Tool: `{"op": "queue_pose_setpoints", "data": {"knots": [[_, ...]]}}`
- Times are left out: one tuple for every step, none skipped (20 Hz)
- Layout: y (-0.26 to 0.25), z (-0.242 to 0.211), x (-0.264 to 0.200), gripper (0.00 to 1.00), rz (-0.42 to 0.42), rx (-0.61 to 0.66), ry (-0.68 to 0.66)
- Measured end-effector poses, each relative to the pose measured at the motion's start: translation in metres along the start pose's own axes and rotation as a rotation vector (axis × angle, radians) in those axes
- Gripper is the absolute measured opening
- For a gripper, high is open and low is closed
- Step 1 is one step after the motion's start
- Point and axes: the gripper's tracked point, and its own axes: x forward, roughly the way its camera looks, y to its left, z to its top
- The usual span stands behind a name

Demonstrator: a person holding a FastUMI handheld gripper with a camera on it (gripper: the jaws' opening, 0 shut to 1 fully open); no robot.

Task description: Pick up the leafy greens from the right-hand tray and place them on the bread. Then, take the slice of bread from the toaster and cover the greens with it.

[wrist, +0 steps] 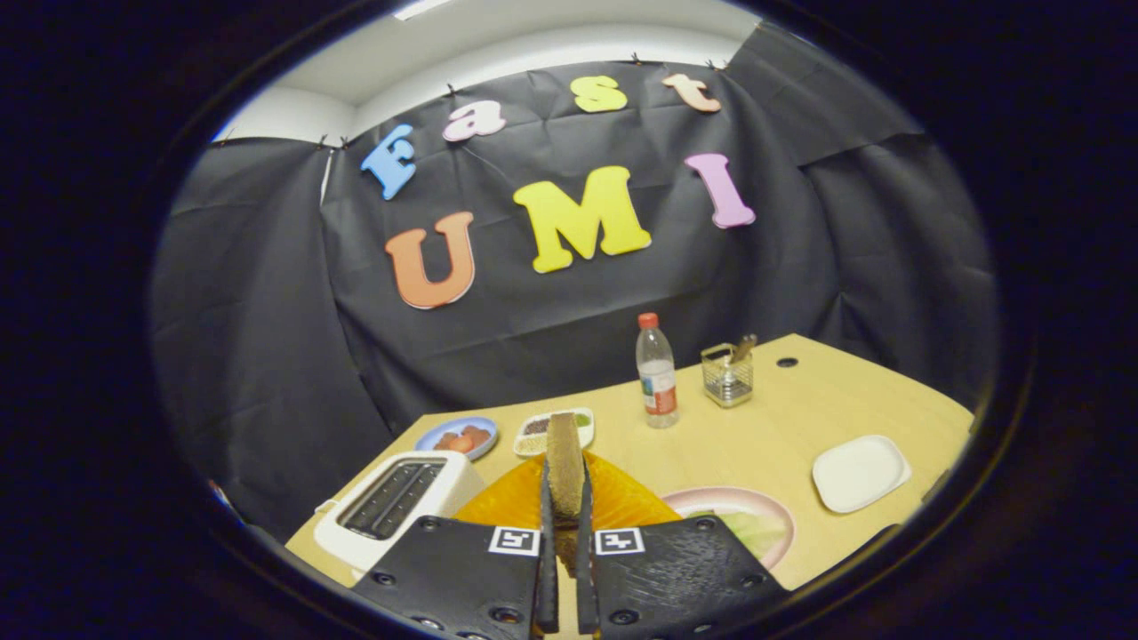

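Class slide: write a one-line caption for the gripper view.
Tool shut on upright bread slice, above the orange plate, toaster beside.

One toaster [397, 503], one bread slice [564, 462], one bottle [657, 372], four dishes and one wire holder [726, 375].

- A staged booth, not a real kitchen: black cloth wall [569, 356] pinned up under a white ceiling.
- Breakfast props dress the wooden bench [756, 444]: toaster [396, 507], water bottle [656, 373], small plates of food.
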Motion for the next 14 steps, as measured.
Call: {"op": "queue_pose_setpoints", "data": {"knots": [[-0.007, -0.008, 0.004, 0.08, -0.003, 0.013, 0.024], [-0.014, -0.016, 0.005, 0.08, -0.003, 0.023, 0.042], [-0.018, -0.021, 0.008, 0.08, -0.001, 0.031, 0.053], [-0.023, -0.025, 0.009, 0.08, 0.000, 0.040, 0.060], [-0.027, -0.029, 0.010, 0.08, 0.006, 0.054, 0.066], [-0.030, -0.033, 0.011, 0.08, 0.011, 0.063, 0.074], [-0.034, -0.037, 0.013, 0.08, 0.012, 0.070, 0.082], [-0.040, -0.041, 0.014, 0.08, 0.010, 0.079, 0.089], [-0.046, -0.045, 0.015, 0.08, 0.005, 0.086, 0.096], [-0.052, -0.049, 0.015, 0.08, 0.000, 0.092, 0.103], [-0.056, -0.050, 0.016, 0.08, 0.004, 0.102, 0.106], [-0.059, -0.049, 0.015, 0.08, 0.011, 0.113, 0.096], [-0.065, -0.049, 0.014, 0.08, 0.010, 0.123, 0.091], [-0.070, -0.050, 0.015, 0.08, 0.010, 0.133, 0.094]]}}
